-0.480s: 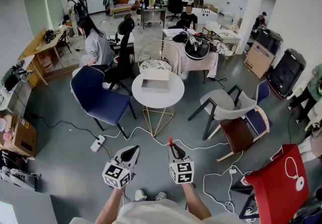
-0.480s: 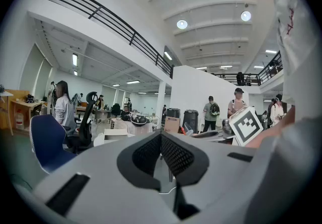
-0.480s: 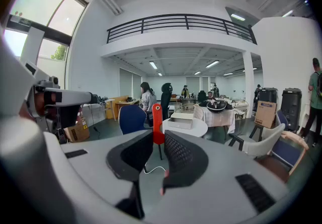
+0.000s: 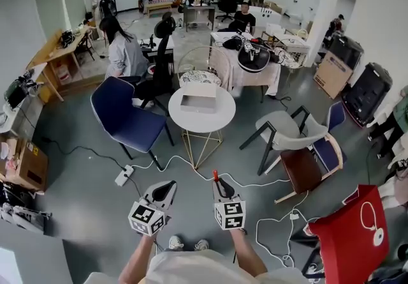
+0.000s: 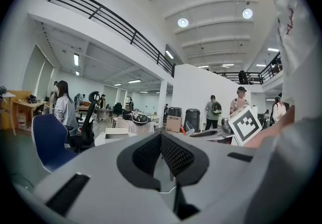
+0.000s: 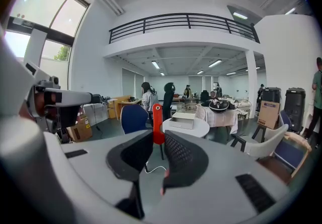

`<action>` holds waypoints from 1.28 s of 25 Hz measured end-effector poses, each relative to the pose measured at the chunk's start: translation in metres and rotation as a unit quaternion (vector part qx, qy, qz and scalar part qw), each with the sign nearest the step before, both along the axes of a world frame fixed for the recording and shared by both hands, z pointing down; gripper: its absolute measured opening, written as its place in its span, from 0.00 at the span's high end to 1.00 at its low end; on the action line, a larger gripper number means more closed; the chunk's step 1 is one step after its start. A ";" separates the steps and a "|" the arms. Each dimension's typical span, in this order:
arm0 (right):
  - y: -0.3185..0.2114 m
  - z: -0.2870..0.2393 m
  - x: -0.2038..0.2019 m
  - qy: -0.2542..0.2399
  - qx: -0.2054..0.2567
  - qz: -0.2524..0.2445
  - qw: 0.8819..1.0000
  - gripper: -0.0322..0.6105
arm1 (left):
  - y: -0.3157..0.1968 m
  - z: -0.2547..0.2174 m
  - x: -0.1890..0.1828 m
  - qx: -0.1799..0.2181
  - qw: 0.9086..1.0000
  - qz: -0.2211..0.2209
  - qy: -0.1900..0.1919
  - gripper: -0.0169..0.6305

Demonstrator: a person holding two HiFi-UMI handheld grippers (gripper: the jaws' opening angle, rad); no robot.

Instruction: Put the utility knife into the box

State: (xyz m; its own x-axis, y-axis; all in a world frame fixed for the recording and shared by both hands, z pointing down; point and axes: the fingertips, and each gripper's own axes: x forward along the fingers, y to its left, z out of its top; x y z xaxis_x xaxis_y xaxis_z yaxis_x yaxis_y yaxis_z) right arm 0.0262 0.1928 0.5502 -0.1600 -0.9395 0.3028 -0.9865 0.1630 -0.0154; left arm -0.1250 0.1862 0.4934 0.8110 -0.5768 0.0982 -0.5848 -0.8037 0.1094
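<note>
A red utility knife (image 6: 157, 121) stands between the jaws of my right gripper (image 6: 158, 135), which is shut on it. Its red tip (image 4: 215, 177) pokes out ahead of that gripper (image 4: 221, 188) in the head view. My left gripper (image 4: 165, 191) hangs beside it, shut, with nothing between its pads (image 5: 161, 136). Both are low over the grey floor, well short of the round white table (image 4: 213, 124). On that table lies the open pale box (image 4: 198, 99). The box (image 6: 184, 120) lies straight ahead in the right gripper view. It also shows small and far in the left gripper view as the box (image 5: 119, 131).
A blue chair (image 4: 124, 118) stands left of the table and a grey chair (image 4: 288, 133) right of it. White cables (image 4: 191, 166) and a power strip (image 4: 123, 176) lie on the floor between me and the table. A red-covered object (image 4: 354, 231) is at the right, and people sit farther back.
The head view has shifted slightly, so the table sits a touch higher and nearer. Both grippers keep the same pose, with the knife still in the right one.
</note>
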 end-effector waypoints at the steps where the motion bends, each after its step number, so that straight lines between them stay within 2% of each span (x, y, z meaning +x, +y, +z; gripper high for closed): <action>1: 0.000 -0.001 0.001 -0.005 0.002 -0.002 1.000 0.83 | 0.001 0.000 0.002 0.001 1.000 0.000 -0.001 0.96; 19: 0.021 0.012 0.045 -0.020 0.002 -0.003 1.000 0.83 | 0.019 0.015 0.040 -0.004 1.000 -0.002 -0.005 0.95; 32: 0.001 0.015 0.051 -0.017 0.002 -0.012 1.000 0.83 | 0.003 0.022 0.049 -0.005 1.000 -0.002 -0.006 0.96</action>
State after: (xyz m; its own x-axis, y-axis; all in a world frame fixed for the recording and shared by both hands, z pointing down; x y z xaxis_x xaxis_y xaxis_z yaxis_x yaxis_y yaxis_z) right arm 0.0768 0.1941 0.5657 -0.1931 -0.9363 0.2934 -0.9811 0.1873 -0.0481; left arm -0.0759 0.1891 0.5150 0.8072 -0.5792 0.1141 -0.5897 -0.8001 0.1105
